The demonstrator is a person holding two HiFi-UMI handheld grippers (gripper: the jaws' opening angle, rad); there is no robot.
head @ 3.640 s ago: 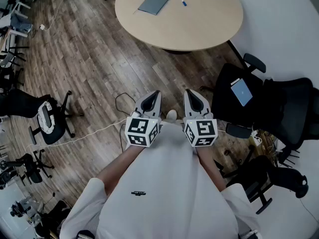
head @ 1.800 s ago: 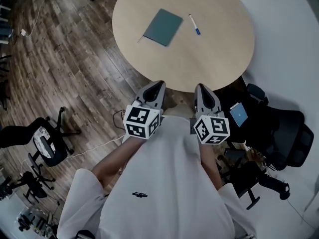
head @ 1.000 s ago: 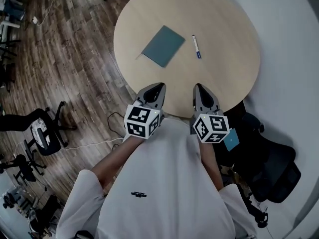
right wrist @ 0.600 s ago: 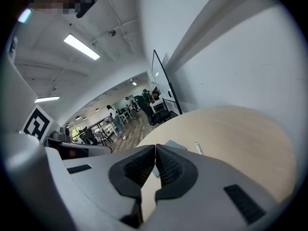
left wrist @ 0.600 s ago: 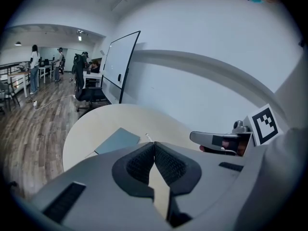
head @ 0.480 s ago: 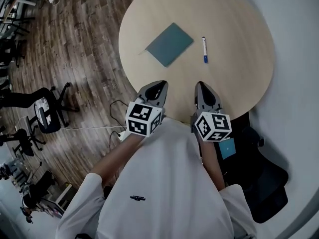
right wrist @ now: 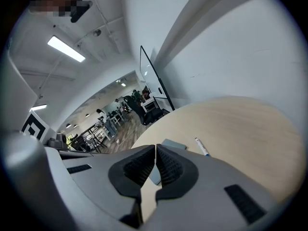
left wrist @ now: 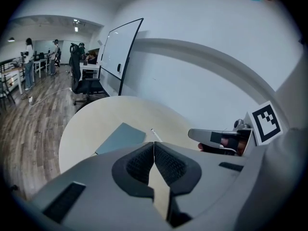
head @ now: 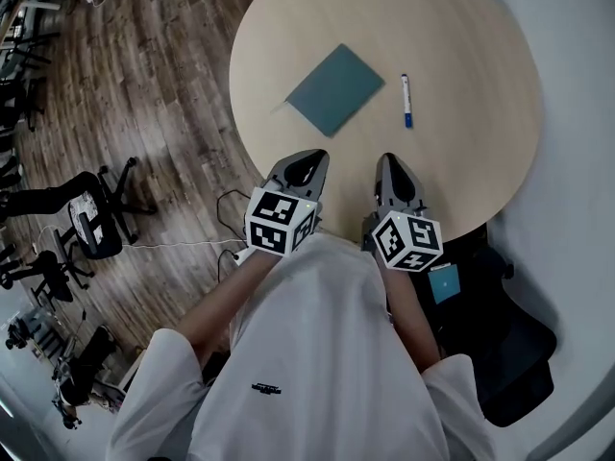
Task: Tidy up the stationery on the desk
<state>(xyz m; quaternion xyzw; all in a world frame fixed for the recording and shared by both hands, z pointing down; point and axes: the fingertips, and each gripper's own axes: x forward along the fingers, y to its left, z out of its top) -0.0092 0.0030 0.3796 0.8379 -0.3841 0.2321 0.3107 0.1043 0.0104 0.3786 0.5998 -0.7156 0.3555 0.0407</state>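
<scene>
A grey-blue notebook lies flat on the round light-wood table, with a white pen with a blue cap just right of it. The left gripper view shows the notebook and the pen; the right gripper view shows the notebook and the pen. My left gripper hovers at the table's near edge, shut and empty. My right gripper is beside it, likewise shut with nothing held. Both are well short of the notebook and pen.
A black office chair with a small blue device on its seat stands at my right. More chairs and a white cable are on the wood floor at left. A whiteboard leans on the far wall.
I have walked up to the table: it has grown and moved toward me, and both grippers now reach its near edge. Their jaws stayed shut.
</scene>
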